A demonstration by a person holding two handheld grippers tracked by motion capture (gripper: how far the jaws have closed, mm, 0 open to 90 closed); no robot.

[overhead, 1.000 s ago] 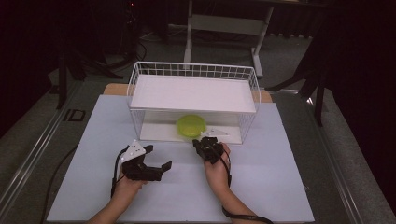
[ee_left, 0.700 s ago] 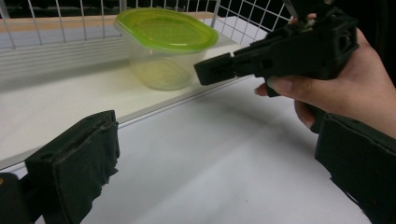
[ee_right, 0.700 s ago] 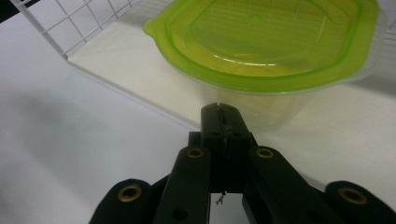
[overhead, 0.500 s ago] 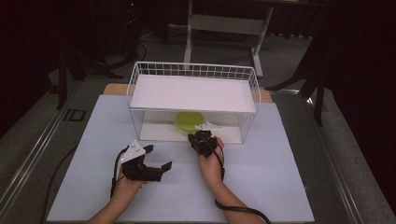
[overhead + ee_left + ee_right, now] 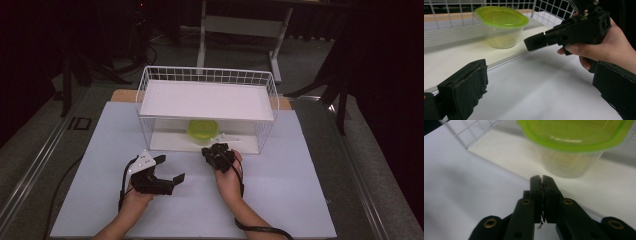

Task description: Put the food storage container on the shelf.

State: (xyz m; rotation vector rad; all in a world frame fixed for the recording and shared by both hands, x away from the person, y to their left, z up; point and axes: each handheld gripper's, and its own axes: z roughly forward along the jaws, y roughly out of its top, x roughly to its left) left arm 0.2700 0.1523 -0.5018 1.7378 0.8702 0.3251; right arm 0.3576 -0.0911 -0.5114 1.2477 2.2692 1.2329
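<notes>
The green-lidded container (image 5: 202, 131) stands upright on the lower shelf of a white wire rack (image 5: 207, 76), near the shelf's front edge and left of centre, with a white upper shelf (image 5: 206, 100) above it. Its axis runs vertically, lid uppermost; seen from above it is round or nearly so, so no long horizontal axis can be told.

The right tongs (image 5: 542, 180) point at the container from the near side, tips just short of the shelf's front edge and apart from the tub. The jaws stand all but together with nothing between them, having just parted very slightly. The left tongs (image 5: 167, 167) rest on the worktop (image 5: 300, 190) well to the near left, jaws wide apart and empty, aimed toward the rack.

Likely hazards, as a judgement:
- With the jaws this narrow, an advance would push the tub toward the far side of the shelf rather than grasp it; they must widen first.
- The clear wall (image 5: 569, 162) looks smooth and tapers downward, so a grip low on it may slip; the lid rim (image 5: 501, 23) overhangs and could catch a jaw.
- Headroom under the upper shelf is small, so lifting before drawing the tub out toward the near side could strike the shelf.
- The shelf's front lip may trip the tub if it is dragged.
</notes>
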